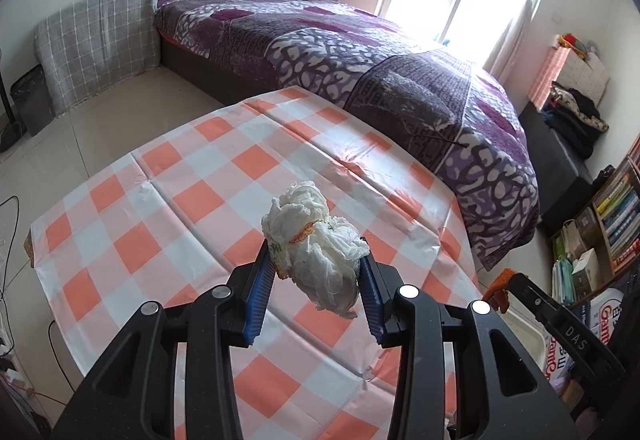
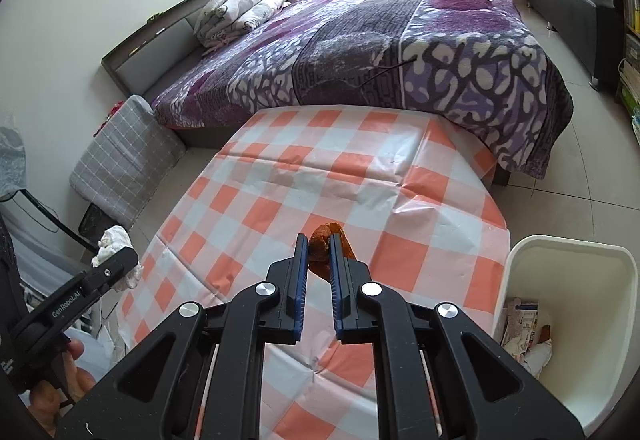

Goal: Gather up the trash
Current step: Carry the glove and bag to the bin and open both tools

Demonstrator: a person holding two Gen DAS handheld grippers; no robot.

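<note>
My left gripper (image 1: 316, 252) is shut on a crumpled white tissue wad (image 1: 316, 240) and holds it above the orange-and-white checked tablecloth (image 1: 180, 200). The wad also shows at the left of the right wrist view (image 2: 112, 244), held in the left gripper. My right gripper (image 2: 319, 254) is shut on a crumpled orange-brown scrap (image 2: 326, 232) above the same tablecloth (image 2: 280, 180). A white trash bin (image 2: 576, 260) stands at the table's right side, with paper trash (image 2: 524, 324) inside. The right gripper with the orange scrap (image 1: 502, 280) shows at the right of the left wrist view.
A bed with a purple patterned blanket (image 1: 360, 52) stands behind the table. A grey checked covered object (image 1: 100, 40) sits on the floor at the left. A bookshelf (image 1: 616, 212) and bags stand at the right. Cables lie on the floor at the left.
</note>
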